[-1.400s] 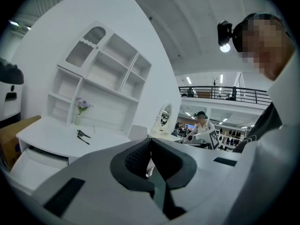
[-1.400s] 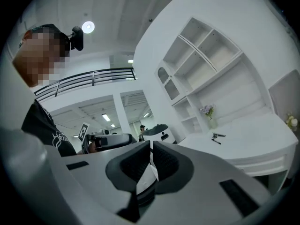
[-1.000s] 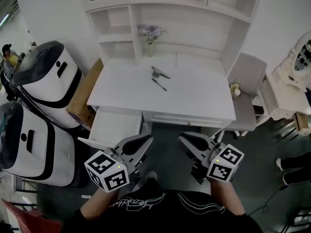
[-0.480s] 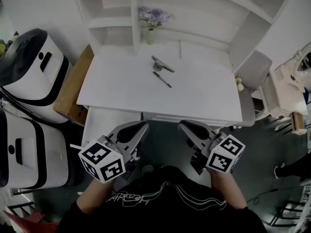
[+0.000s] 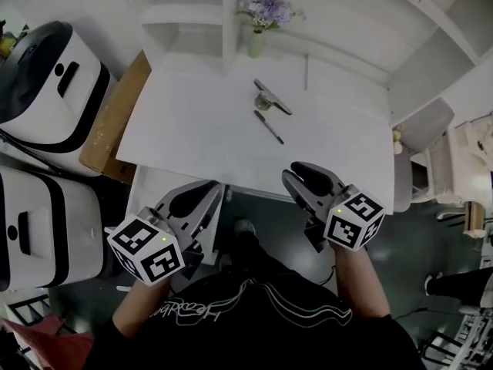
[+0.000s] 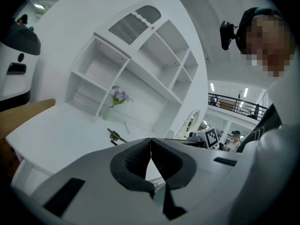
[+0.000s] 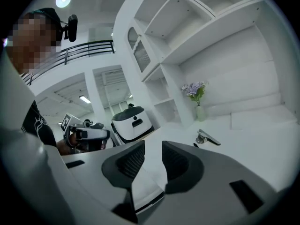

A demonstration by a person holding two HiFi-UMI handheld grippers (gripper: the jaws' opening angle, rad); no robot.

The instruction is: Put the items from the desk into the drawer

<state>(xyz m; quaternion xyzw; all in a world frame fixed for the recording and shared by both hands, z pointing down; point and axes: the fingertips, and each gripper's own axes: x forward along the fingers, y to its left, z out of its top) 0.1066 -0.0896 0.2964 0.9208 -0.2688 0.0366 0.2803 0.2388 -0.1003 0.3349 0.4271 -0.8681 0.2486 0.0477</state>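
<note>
Where the head view looks down, the white desk [image 5: 192,122] carries a dark pen [image 5: 269,126] and a metal clip [image 5: 271,99]. They lie just beside each other, right of the middle and nearer the back edge. A vase [image 5: 254,45] of flowers stands at the back edge. The drawer [image 5: 152,183] sticks out open below the front edge, by the left corner. The left gripper [image 5: 206,195] hangs at the front edge beside the drawer. The tips of the right gripper [image 5: 300,173] reach just over the front edge, right of the middle.

Seen from the left gripper view, the jaws meet tip to tip with nothing between them. The pen and clip lie well beyond them on the desk.

Seen from the right gripper view, the jaws stand a narrow gap apart and hold nothing. The clip lies farther off to their right, with the vase behind it.
</note>
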